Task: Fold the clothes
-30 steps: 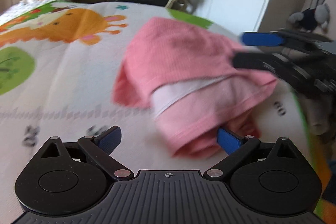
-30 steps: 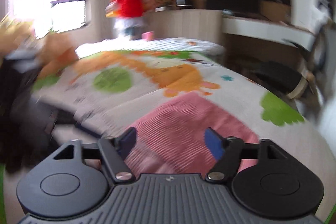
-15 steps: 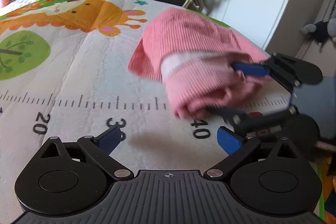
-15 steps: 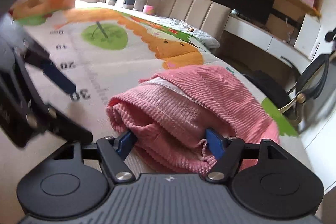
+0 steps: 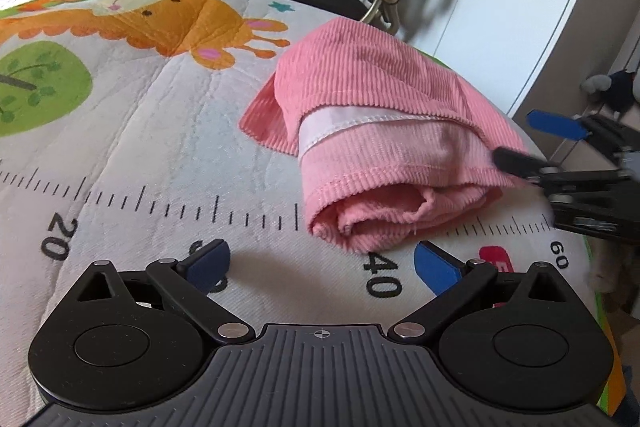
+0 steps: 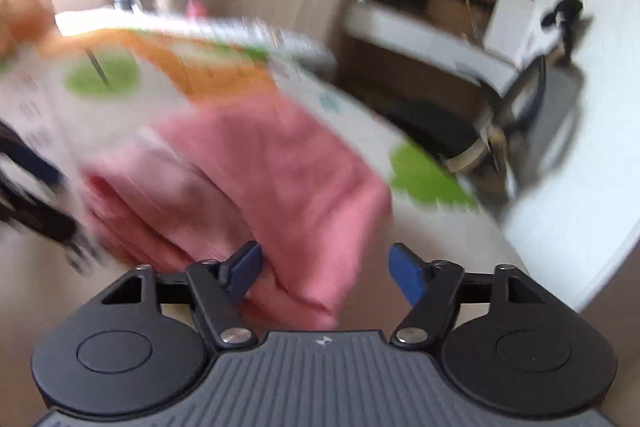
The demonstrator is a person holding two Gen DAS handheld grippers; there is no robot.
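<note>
Risk first: soft ribbed garment (image 5: 384,131) on quilted mat (image 5: 160,131), half rolled, likely to slump open if nudged. Left tool (image 5: 320,263) wide open, empty. Right tool (image 6: 326,273) part open, just been closing (garment between, pads not visibly pinching).

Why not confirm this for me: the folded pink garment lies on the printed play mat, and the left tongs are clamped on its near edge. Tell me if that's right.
Not quite. The folded pink garment does lie on the printed play mat, but the left tongs are not clamped on it: the left wrist view shows their jaws open and empty, short of the garment's near edge.
</note>
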